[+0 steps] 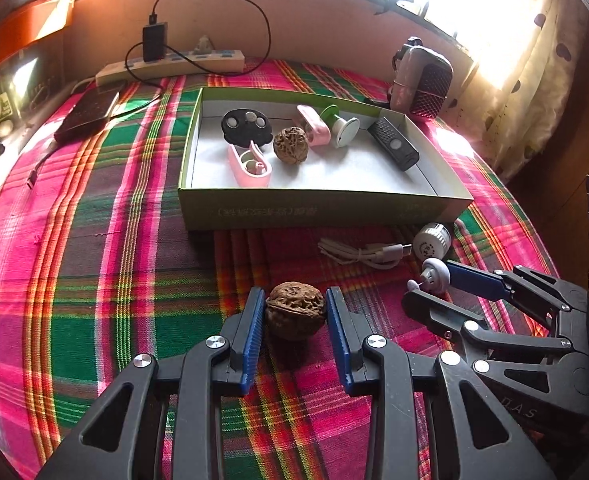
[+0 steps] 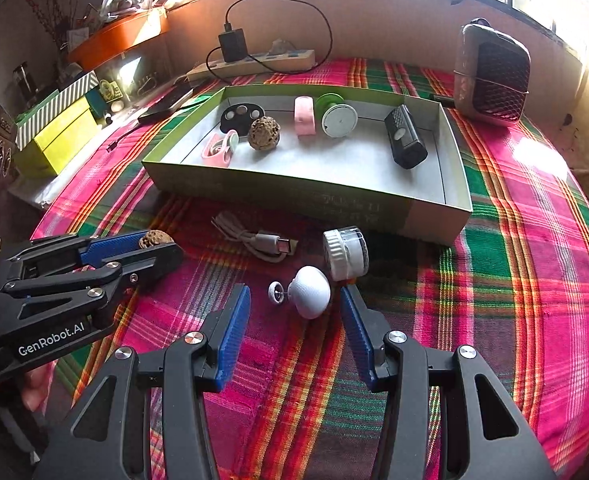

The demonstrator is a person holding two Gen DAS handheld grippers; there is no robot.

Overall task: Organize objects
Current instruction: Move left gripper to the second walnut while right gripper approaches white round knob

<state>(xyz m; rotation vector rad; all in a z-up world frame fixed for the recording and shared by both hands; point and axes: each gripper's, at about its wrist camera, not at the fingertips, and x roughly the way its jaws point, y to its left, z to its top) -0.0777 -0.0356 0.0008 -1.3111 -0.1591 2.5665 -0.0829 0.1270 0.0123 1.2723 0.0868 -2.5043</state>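
Pick-up step: left tool [image 1: 295,312] clenches the walnut [image 1: 295,316] between its pads on the plaid-covered counter [image 1: 94,280], right tool [image 2: 295,306] stands released astride the white knob [image 2: 309,297]; next, judged, carry each ahead into the box [image 1: 326,210].

- tablecloth [image 1: 94,280]: woven plaid cloth, matt
- box [image 1: 314,208]: cardboard, matt, white paper lining
- walnut [image 1: 295,316]: rough, wrinkled shell
- white knob [image 2: 309,297]: smooth matt plastic
- left gripper [image 1: 295,340]: matt black plastic, ribbed blue pads, shiny metal rivets
- cable [image 2: 250,240]: smooth plastic
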